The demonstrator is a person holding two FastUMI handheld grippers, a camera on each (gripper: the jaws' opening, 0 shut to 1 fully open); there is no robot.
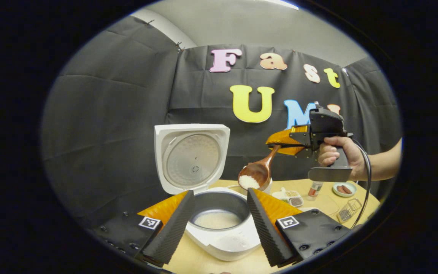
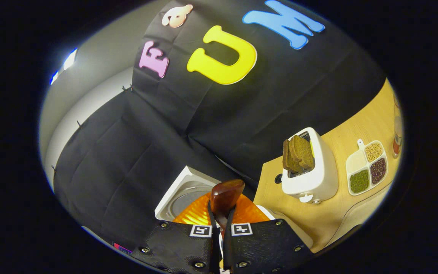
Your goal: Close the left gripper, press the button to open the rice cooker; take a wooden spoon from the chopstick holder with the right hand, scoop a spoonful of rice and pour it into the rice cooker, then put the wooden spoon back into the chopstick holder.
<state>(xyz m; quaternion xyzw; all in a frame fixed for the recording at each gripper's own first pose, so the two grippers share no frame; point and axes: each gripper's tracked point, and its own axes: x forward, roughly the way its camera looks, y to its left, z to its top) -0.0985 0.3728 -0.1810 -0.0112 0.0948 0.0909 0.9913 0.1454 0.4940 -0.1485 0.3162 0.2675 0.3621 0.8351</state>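
Note:
The white rice cooker [image 1: 226, 241] stands open, its lid [image 1: 192, 158] upright and white rice in the inner pot [image 1: 217, 219]. My left gripper [image 1: 221, 194] is open, one finger on each side of the pot, holding nothing. Up and to the right, a hand holds my right gripper [image 1: 274, 144], shut on the handle of a wooden spoon [image 1: 259, 173]. The spoon's bowl hangs tilted with white rice in it, just above the pot's right rim. In the right gripper view, my right gripper [image 2: 221, 219] clamps the spoon handle [image 2: 224, 196], with the cooker lid [image 2: 183, 194] beyond.
A white toaster [image 2: 312, 175] with brown bread slices and a divided dish of grains [image 2: 367, 167] sit on the wooden table [image 2: 356, 125]. In the left gripper view, a small plate [image 1: 344, 188], a bottle [image 1: 314, 189] and a wire basket [image 1: 348, 209] stand at the right.

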